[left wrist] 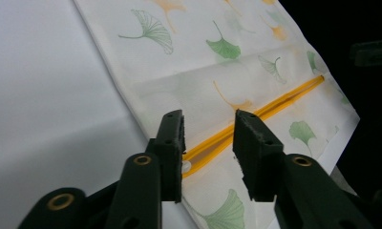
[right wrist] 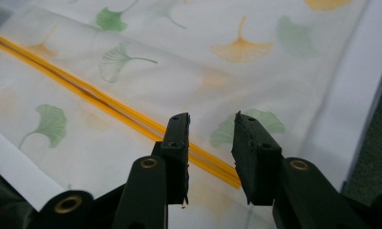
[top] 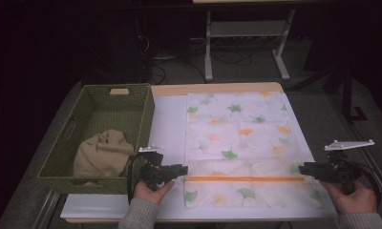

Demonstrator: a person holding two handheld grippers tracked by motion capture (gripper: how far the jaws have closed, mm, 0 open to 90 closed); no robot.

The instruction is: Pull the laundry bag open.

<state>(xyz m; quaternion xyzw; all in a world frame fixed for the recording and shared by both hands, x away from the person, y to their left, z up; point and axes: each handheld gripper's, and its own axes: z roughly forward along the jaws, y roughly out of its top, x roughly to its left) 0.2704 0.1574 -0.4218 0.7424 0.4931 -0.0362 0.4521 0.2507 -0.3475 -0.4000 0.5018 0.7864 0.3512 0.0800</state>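
- Left gripper: near table edge, held in a hand, pointing right at the cloth's left edge. Jaws apart, nothing between the pads; the left end of the zip lies below the gap in the left gripper view.
- Right gripper: near edge, opposite side, pointing left at the cloth's right edge. Jaws apart, empty; the right end of the zip lies under them in the right gripper view.
- Cloth: white, printed with green and orange leaves, spread flat on the table between the two grippers, touching neither.
- Zip: orange, running straight across the cloth's near part, from one gripper towards the other.
- Table: white top, wooden rim at the far side.
- Basket: green, woven, at the table's left, just beside the left gripper.
- Bundle: beige fabric, in the basket's near end.
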